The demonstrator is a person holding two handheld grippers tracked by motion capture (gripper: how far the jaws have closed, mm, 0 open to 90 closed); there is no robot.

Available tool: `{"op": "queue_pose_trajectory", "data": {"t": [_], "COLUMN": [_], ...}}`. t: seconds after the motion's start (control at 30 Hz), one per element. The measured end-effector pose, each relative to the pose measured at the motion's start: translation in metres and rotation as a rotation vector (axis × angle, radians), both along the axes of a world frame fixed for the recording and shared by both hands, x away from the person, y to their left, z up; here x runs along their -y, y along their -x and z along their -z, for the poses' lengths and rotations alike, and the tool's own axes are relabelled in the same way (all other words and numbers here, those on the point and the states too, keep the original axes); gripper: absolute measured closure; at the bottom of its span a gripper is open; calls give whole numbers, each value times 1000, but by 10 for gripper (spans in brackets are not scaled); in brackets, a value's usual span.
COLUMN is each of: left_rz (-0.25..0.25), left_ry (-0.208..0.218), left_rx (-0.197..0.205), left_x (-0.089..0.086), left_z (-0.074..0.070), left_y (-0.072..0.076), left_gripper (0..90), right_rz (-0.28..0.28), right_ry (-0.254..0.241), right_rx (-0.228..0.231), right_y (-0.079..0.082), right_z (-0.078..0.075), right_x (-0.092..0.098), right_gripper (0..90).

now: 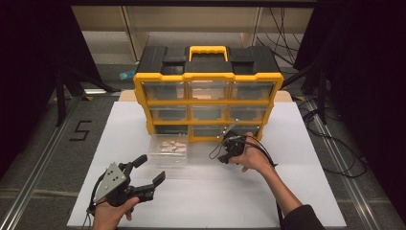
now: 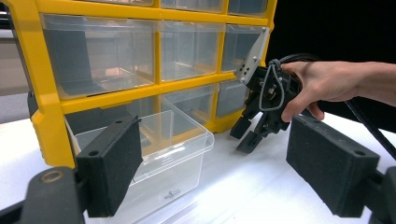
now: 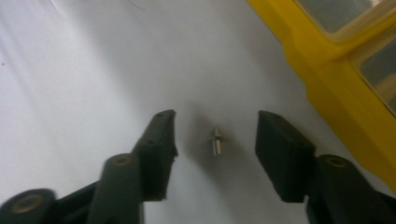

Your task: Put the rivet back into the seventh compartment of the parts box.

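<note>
A small metal screw (image 3: 215, 141) lies on the white tabletop (image 3: 70, 84). My right gripper (image 3: 217, 125) hangs open right over it, one jaw on each side, touching nothing. In the high view that gripper (image 1: 218, 156) points down at the table just in front of the yellow organizer (image 1: 207, 76). A clear plastic drawer (image 1: 167, 149) stands out of the cabinet on the table, with pale small parts inside. My left gripper (image 1: 151, 168) is open and empty, near the front left, aimed at the drawer (image 2: 159, 154) and at the right gripper (image 2: 247, 135).
The organizer (image 2: 42, 84) has three rows of clear drawers; its bottom-left slot (image 1: 170, 129) stands open. The white board (image 1: 297, 191) has free room at front and right. Cables (image 1: 335, 143) lie on the floor to the right.
</note>
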State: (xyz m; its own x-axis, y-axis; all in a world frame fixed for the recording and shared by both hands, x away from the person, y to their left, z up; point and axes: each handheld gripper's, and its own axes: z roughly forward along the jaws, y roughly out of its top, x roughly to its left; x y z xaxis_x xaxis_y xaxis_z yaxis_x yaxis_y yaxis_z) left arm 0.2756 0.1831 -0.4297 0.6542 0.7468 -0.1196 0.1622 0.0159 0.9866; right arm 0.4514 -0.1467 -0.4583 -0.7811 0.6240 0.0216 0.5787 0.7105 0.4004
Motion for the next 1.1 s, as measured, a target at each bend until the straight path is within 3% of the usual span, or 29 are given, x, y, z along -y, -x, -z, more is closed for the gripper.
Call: {"op": "queue_pose_trajectory", "data": {"t": [0.1, 0.33, 0.57, 0.73, 0.77, 1.1], "left_rz": [1, 0, 1, 1, 1, 0], "left_ry": [-1, -1, -1, -1, -1, -2], "left_rx": [1, 0, -1, -1, 0, 0], "left_x": [0, 0, 0, 0, 0, 0], "left_z": [0, 0, 0, 0, 0, 0], "left_y": [0, 0, 0, 0, 0, 0], "left_gripper": [180, 180, 180, 180, 180, 180], "right_rz": [16, 18, 2, -10, -12, -43], "right_ry": [-6, -9, -3, 13, 8, -25], "right_rx": [-5, -19, 0, 11, 13, 53], "right_y": [-2, -4, -4, -3, -2, -2], "right_z": [2, 7, 8, 7, 6, -8], "right_x": [2, 6, 7, 5, 5, 9], "right_gripper": [598, 681, 818, 825, 864, 863]}}
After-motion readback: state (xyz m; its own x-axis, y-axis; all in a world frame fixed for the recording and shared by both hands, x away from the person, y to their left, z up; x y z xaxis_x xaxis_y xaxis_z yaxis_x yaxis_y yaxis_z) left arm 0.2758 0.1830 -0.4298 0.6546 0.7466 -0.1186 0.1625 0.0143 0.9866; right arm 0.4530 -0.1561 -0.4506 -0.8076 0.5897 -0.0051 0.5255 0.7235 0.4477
